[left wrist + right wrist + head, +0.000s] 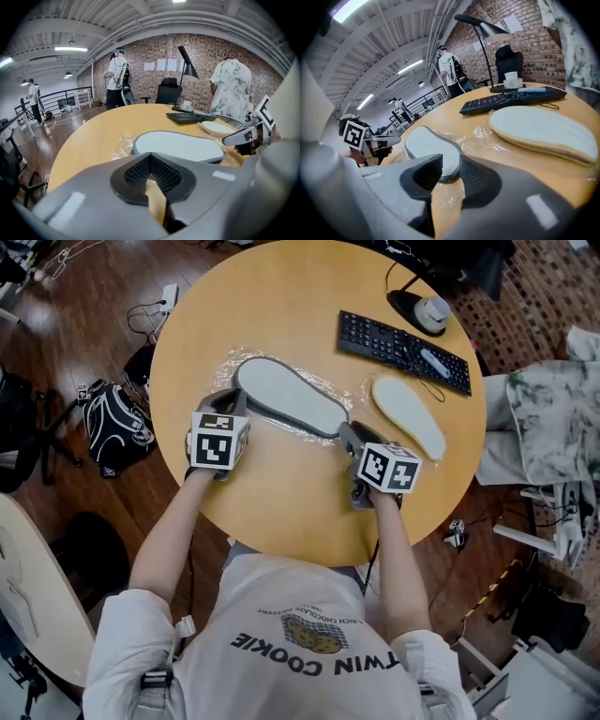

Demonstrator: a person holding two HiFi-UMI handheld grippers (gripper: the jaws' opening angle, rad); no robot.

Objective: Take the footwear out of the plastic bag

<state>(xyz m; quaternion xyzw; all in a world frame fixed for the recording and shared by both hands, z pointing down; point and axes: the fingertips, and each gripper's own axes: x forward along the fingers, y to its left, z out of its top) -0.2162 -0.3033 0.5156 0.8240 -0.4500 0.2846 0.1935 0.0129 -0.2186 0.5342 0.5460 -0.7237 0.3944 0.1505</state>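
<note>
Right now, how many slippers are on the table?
2. A grey-edged slipper lies centrally on the plastic bag; a cream-edged slipper lies right of it, near the keyboard. None looks hidden.

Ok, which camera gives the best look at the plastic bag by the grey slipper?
The head view: from above, the plastic bag shows along the whole grey slipper. The left gripper view catches only a crinkled patch beside the slipper; the right gripper view only its shiny edge.

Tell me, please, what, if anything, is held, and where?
Nothing: the right gripper stands open at the end of the grey slipper; the left gripper is shut, empty.
</note>
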